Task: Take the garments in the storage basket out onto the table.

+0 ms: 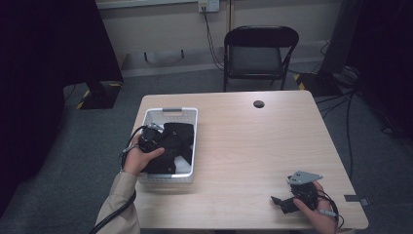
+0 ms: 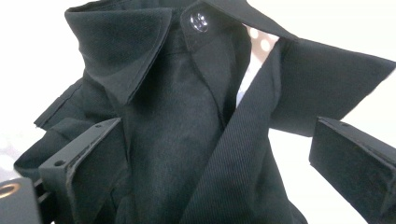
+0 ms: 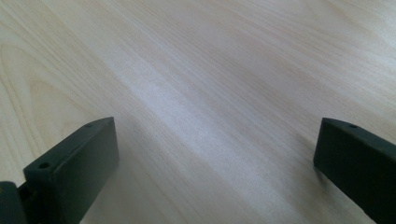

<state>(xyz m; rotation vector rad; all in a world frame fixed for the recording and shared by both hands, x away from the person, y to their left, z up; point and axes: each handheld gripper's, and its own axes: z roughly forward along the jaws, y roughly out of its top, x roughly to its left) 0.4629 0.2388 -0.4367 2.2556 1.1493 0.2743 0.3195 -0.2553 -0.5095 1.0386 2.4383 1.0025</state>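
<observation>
The left gripper (image 2: 215, 154) is spread wide over black clothing (image 2: 187, 121) in the white basket (image 1: 187, 117), its jaws flanking the fabric. The right gripper (image 3: 215, 158) gapes wide just above the bare table (image 3: 201, 70), holding nothing.

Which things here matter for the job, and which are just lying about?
In play, seemingly:
black shirt
white basket
left hand-held gripper, open around the shirt
right hand-held gripper, open over the table

Just about:
chair
floor cables
wall socket
</observation>
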